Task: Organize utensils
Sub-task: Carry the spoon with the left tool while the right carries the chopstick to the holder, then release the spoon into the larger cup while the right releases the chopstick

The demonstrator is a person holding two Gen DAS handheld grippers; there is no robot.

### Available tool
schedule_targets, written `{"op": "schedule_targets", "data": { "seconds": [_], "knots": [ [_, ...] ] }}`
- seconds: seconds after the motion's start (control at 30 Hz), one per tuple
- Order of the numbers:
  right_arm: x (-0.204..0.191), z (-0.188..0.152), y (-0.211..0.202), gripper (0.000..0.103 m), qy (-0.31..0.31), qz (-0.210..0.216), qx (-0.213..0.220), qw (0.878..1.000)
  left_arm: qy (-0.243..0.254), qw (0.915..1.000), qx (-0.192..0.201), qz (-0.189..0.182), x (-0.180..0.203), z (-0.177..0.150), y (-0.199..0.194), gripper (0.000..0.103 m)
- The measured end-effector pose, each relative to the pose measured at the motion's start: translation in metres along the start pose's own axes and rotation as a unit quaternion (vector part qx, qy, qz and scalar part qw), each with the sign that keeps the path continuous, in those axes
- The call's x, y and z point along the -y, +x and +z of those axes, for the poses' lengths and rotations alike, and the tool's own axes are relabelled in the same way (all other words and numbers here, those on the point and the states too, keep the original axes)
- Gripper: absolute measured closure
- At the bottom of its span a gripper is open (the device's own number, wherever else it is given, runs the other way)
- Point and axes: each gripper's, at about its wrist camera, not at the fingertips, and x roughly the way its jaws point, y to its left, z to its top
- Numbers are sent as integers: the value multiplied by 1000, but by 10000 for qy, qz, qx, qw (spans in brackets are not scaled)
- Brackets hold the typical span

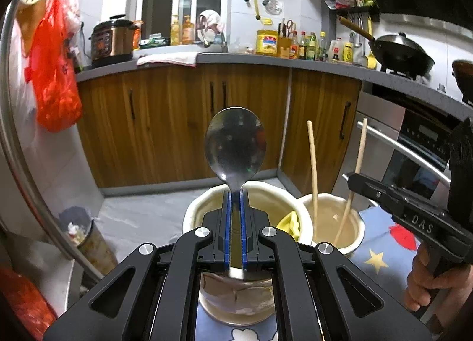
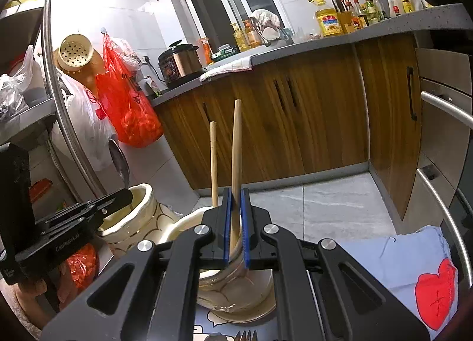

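My left gripper is shut on the handle of a metal spoon, bowl up, held over a cream ceramic holder; something yellow lies inside it. My right gripper is shut on a wooden chopstick that stands in a second cream holder. A second chopstick stands beside it in that holder. In the left wrist view both chopsticks stand in the right holder, and the right gripper touches the right one. The left gripper and spoon show at the right wrist view's left.
The holders stand on a blue patterned cloth at a table edge. Fork tines lie on the cloth near me. Wooden cabinets, an oven, a bin and a red bag surround the floor.
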Motion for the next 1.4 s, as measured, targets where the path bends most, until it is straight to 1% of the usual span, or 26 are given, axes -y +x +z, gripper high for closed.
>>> {"op": "schedule_targets", "data": {
  "seconds": [0.23, 0.3, 0.4, 0.57, 0.73, 0.83, 1.0, 1.13, 1.17, 1.2, 1.23, 1.27, 1.4],
  "knots": [
    [-1, 2, 3, 97, -16, -25, -60, 10000, 85, 9999, -47, 90, 3, 0, 1, 97],
    [-3, 3, 5, 97, -46, -73, -108, 9999, 131, 9997, -108, 173, 4, 1, 3, 97],
    [-5, 5, 9, 96, -84, -150, -221, 9996, 175, 9988, -328, 332, 7, 6, 9, 97],
    [-9, 11, 15, 96, -121, -278, -438, 9986, 228, 9964, -710, 397, 9, 13, 16, 97],
    [-9, 13, 16, 96, -94, -298, -527, 9981, 197, 9945, -905, 495, 8, 17, 20, 97],
    [-8, 13, 15, 96, -68, -288, -559, 9980, 171, 9938, -1006, 433, 8, 19, 22, 97],
    [-6, 14, 15, 95, -25, -259, -590, 9979, 153, 9938, -1022, 420, 8, 20, 22, 97],
    [-7, 12, 17, 94, -6, -198, -706, 9973, 70, 9940, -1035, 356, 8, 19, 23, 96],
    [-7, 12, 18, 94, -13, -191, -717, 9972, 60, 9941, -1029, 342, 8, 19, 23, 96],
    [-7, 11, 17, 90, -12, -179, -726, 9972, 61, 9942, -1020, 342, 9, 18, 23, 96],
    [-8, 11, 17, 83, -5, -158, -723, 9973, 60, 9942, -1017, 341, 9, 18, 23, 96],
    [-8, 11, 16, 81, -4, -140, -720, 9973, 56, 9943, -1013, 334, 9, 18, 22, 96],
    [-10, 13, 8, 79, -27, -119, -701, 9975, -59, 9945, -1011, 251, 6, 18, 19, 95]
  ]
}}
